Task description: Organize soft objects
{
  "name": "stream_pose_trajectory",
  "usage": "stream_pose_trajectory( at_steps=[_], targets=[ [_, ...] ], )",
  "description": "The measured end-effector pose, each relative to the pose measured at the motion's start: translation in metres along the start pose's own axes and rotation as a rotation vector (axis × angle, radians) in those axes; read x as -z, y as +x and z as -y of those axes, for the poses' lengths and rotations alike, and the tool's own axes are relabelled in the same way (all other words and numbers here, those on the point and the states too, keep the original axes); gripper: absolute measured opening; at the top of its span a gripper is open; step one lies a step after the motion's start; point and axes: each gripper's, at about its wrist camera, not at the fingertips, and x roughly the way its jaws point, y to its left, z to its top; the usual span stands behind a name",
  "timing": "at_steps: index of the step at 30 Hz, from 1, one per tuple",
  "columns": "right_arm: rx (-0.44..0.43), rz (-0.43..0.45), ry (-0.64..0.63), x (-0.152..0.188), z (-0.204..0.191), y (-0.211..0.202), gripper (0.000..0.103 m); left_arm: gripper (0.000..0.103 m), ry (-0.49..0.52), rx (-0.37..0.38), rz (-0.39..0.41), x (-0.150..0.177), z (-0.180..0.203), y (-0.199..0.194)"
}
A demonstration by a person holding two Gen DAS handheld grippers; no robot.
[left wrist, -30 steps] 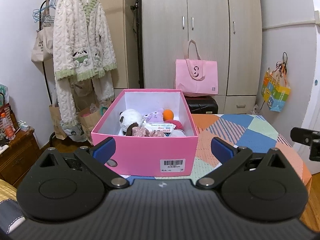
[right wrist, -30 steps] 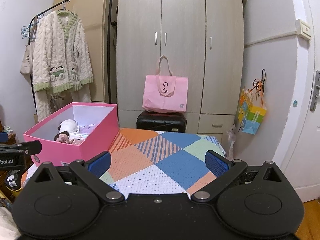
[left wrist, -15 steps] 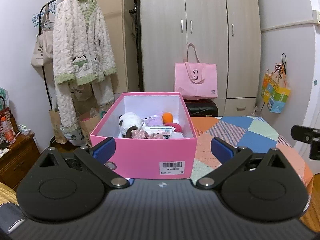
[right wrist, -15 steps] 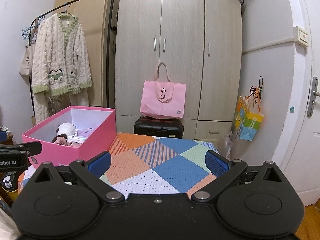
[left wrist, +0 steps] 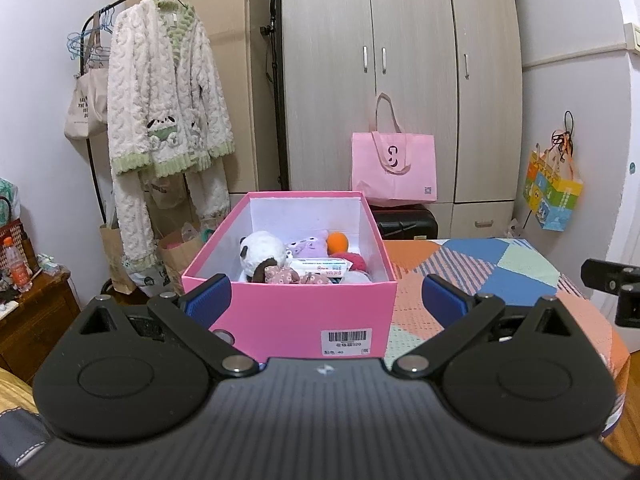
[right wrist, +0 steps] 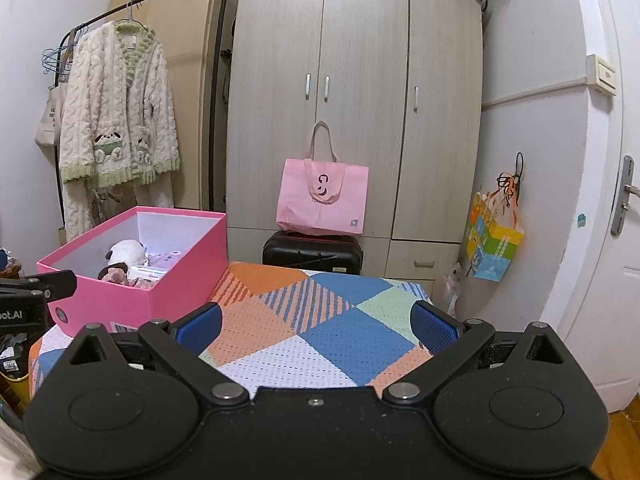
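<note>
Both cameras have been raised and drawn slightly back over the last second, so that more of the wardrobe front and less of the box interior is seen.

Largest in view ahead of both jaws is the pale wood-grain three-door wardrobe, with a flat pink fabric tote bag set against it. Beneath the right gripper the tabletop is seen, covered with a patchwork cloth of orange, blue, green and white; nothing lies on the cloth between the open jaws, and nothing is gripped.

The left gripper is held with its jaws spread wide and empty, and the open pink rectangular cardboard box is framed directly ahead between them, resting on the cloth. From the right gripper the box is seen ahead and to the left.

Inside the box the soft objects are gathered: a white-and-black panda plush toward the left jaw, a pale purple plush behind it, and a small round orange ball toward the far right corner. A white printed packet is laid in front of them.
</note>
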Motion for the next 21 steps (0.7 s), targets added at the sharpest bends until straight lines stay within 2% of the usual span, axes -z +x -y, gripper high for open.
stream_pose_trajectory(
  at_steps=[5, 12, 21],
  targets=[
    [0.003, -0.002, 0.001, 0.0001, 0.001, 0.0015, 0.102, 0.103, -0.004, 0.019, 0.018, -0.0001, 0.0, -0.0011],
    [0.007, -0.013, 0.004, 0.001, 0.0015, 0.0053, 0.102, 0.103, -0.008, 0.038, 0.005, -0.0006, 0.0007, 0.0009],
    [0.006, -0.021, 0.004, 0.002, 0.0021, 0.0074, 0.102, 0.103, -0.026, 0.001, 0.01, -0.0003, -0.0003, 0.0032]
  ],
)
